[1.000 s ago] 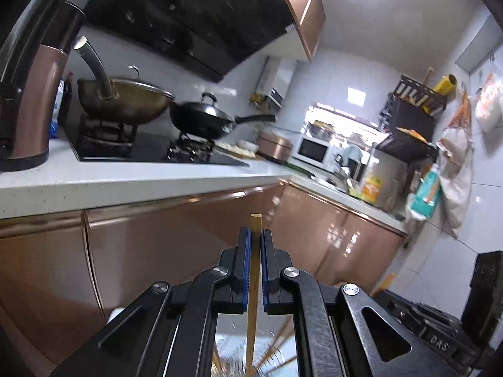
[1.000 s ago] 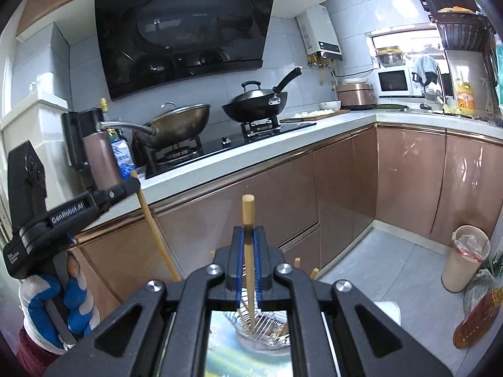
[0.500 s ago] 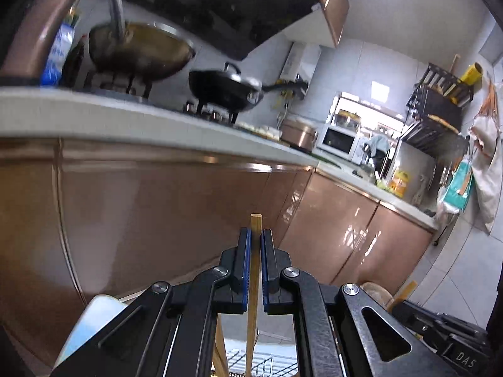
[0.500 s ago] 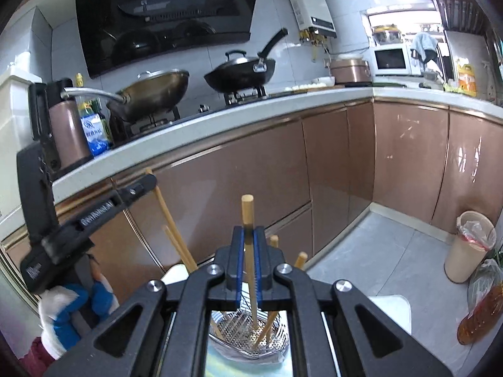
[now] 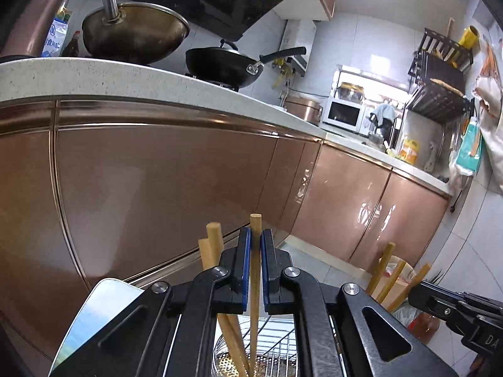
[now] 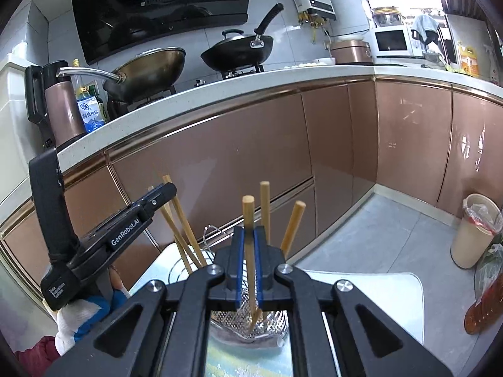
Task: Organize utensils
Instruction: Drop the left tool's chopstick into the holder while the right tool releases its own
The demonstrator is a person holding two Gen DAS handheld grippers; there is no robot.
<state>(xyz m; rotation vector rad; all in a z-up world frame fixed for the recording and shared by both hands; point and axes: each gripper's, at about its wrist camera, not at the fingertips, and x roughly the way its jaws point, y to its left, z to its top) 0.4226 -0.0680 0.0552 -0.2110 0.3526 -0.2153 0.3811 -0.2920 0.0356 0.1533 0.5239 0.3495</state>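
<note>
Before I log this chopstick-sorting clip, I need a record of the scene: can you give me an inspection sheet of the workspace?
Surface: white tray under the holder, on a grey tiled floor.
Job's things: metal utensil holder with several wooden chopsticks standing in it.
Clutter: bin, brown bottle.
Grippers: left gripper shut on a chopstick; right gripper shut on another chopstick, both lowered into the holder.
Cables: nothing seen.
Surroundings: copper cabinets, two woks, microwave.

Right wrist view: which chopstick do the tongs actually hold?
The front chopstick, pinched between the right tongs; the other chopsticks stand free in the metal basket.
</note>
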